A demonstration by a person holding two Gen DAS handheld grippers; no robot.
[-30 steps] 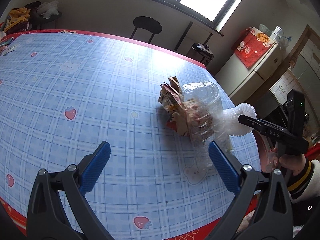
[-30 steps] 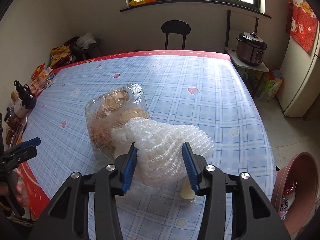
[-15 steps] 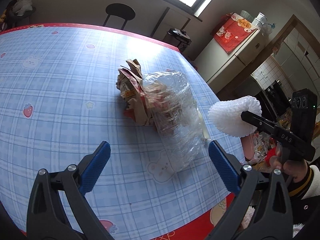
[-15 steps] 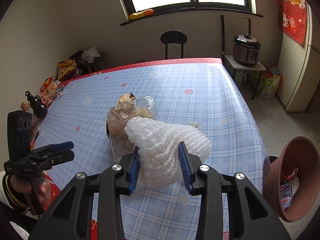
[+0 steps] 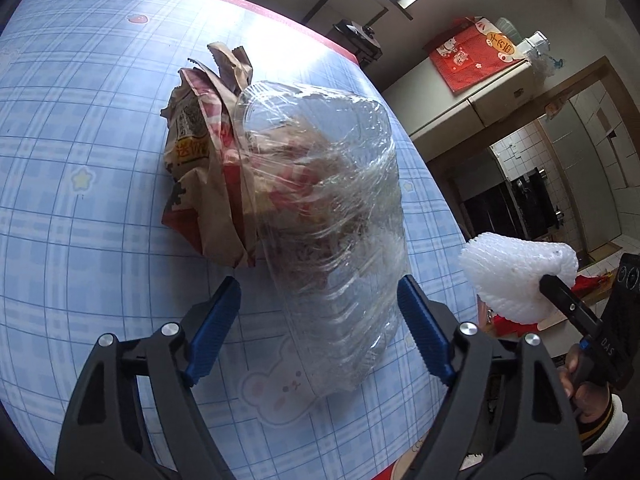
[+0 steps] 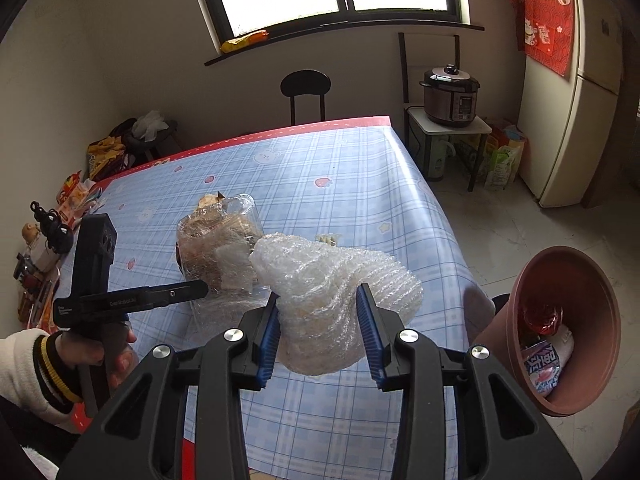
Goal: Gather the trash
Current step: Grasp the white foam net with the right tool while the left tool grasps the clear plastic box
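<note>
A clear crumpled plastic container [image 5: 332,216] lies on the blue checked tablecloth [image 5: 80,240] over a brown and red paper snack bag [image 5: 208,152]. My left gripper [image 5: 320,328] is open, its blue pads on either side of the container's near end. My right gripper [image 6: 318,330] is shut on a white foam net wrap [image 6: 336,284] and holds it above the table's near right edge. The wrap also shows in the left wrist view [image 5: 516,280]. The container shows in the right wrist view [image 6: 220,248].
A brown bin [image 6: 568,328] with wrappers inside stands on the floor right of the table. A small wrapper [image 6: 328,238] lies behind the foam wrap. Clutter [image 6: 44,240] sits at the table's left edge. A black chair [image 6: 306,88], a rice cooker [image 6: 450,96] and a fridge [image 6: 568,100] stand beyond.
My left gripper has moved in close to the plastic container, and its jaws now flank it. My right gripper has lifted the foam wrap and drawn back toward the bin side.
</note>
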